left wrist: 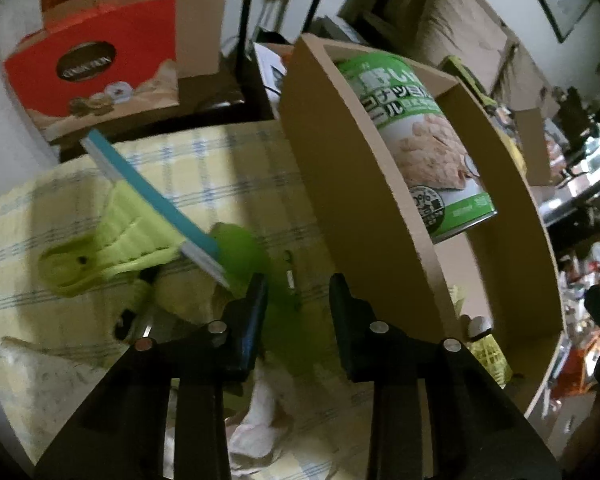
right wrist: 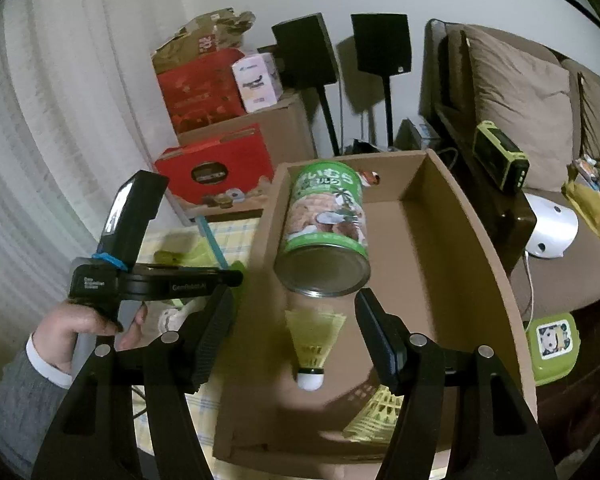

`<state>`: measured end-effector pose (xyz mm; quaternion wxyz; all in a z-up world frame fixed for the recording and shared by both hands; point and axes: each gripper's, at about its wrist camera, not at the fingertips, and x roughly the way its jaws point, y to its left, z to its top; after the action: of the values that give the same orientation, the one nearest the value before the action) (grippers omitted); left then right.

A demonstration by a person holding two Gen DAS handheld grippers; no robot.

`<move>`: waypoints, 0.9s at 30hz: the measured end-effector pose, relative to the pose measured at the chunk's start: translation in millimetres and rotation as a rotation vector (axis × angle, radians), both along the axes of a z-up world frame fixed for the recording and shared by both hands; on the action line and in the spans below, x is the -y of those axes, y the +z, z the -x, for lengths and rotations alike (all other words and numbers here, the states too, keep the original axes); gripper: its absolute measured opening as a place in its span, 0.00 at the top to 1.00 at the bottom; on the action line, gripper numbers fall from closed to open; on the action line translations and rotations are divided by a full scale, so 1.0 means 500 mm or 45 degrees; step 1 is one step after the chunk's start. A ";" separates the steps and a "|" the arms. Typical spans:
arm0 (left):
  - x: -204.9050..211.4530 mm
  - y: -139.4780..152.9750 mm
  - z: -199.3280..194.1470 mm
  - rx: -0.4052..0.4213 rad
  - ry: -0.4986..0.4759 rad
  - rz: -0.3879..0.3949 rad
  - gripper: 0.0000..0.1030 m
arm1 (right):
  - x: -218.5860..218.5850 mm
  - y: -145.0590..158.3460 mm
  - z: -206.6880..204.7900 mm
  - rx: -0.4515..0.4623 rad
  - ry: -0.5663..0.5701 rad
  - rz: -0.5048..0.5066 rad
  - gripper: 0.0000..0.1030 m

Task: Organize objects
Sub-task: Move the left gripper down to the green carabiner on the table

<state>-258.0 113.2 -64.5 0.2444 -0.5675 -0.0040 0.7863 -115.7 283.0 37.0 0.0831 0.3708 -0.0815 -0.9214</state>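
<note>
Right gripper [right wrist: 296, 332] hangs with its jaws spread wide, nothing between them. Over on the left, the left gripper [left wrist: 298, 304] is open too, fingers parted and empty, its handle wrapped in the person's left hand [right wrist: 86, 328].

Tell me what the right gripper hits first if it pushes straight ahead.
Probably the shuttlecock, blurred between the open fingers of the right gripper, over the box. The can lies beyond it. Depth is uncertain.

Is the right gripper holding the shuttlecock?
No, the right gripper is open and the shuttlecock lies loose in the cardboard box.
</note>
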 end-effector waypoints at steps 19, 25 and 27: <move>-0.048 -0.049 0.006 -0.002 -0.103 0.108 0.79 | -0.035 -0.016 0.001 0.023 -0.027 0.018 0.37; -0.048 -0.059 0.008 -0.008 -0.096 0.117 0.87 | -0.040 -0.018 0.001 0.026 -0.027 0.018 0.37; -0.048 -0.062 0.010 -0.013 -0.087 0.123 0.94 | -0.041 -0.021 0.001 0.030 -0.028 0.018 0.37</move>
<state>-263.0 137.0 -95.3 0.2436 -0.5744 0.0545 0.7796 -116.2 303.5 26.6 0.0746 0.3800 -0.0932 -0.9172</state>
